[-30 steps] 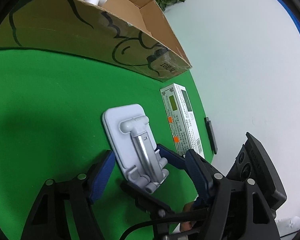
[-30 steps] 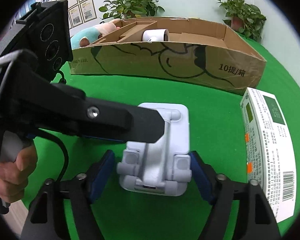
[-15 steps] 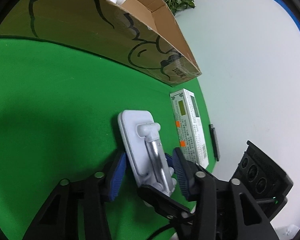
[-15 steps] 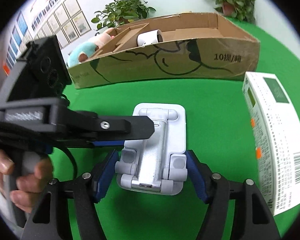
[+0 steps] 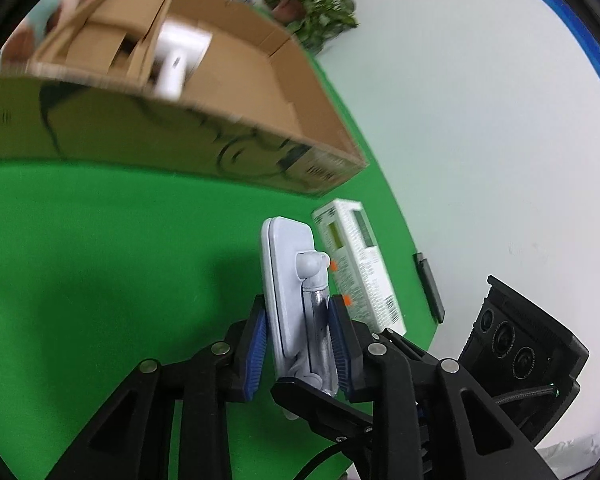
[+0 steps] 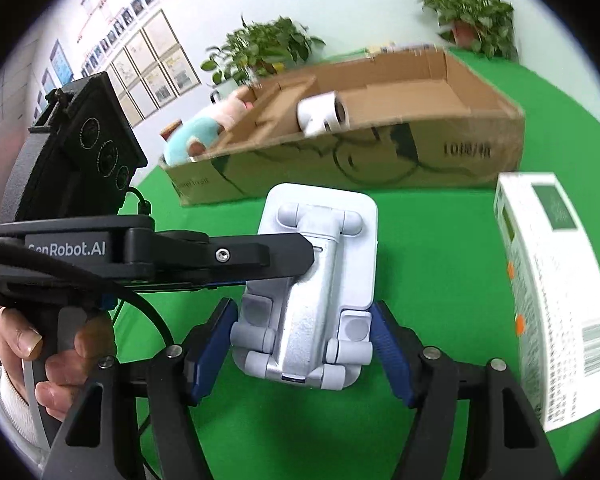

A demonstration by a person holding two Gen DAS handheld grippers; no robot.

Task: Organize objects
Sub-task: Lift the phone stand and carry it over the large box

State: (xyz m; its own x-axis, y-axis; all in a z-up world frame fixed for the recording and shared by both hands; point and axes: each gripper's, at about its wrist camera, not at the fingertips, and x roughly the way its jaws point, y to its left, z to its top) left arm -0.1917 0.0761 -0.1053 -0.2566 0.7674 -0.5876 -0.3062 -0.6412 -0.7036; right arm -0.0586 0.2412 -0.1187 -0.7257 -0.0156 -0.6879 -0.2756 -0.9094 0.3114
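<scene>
A pale grey folding phone stand (image 5: 288,280) (image 6: 324,264) hangs just above the green cloth, its far end raised. My left gripper (image 5: 298,320) has its jaws closing, one blue pad on the flat back and the other on the metal arm. In the right wrist view its upper finger (image 6: 260,256) reaches in from the left across the stand's top face. My right gripper (image 6: 304,340) clasps the stand's near end, with both blue pads against its side edges. The stand's underside is hidden.
A long open cardboard box (image 5: 140,132) (image 6: 380,152) lies behind, holding a white roll (image 6: 320,114) and a plush toy (image 6: 196,136). A white printed carton (image 5: 360,264) (image 6: 552,280) lies to the right. A black bar (image 5: 430,284) sits at the table's edge. A hand (image 6: 32,344) holds the left grip.
The left jaws have come together from wide apart onto the stand's faces. The stand has risen off the cloth, and both views now look more down into the box.
</scene>
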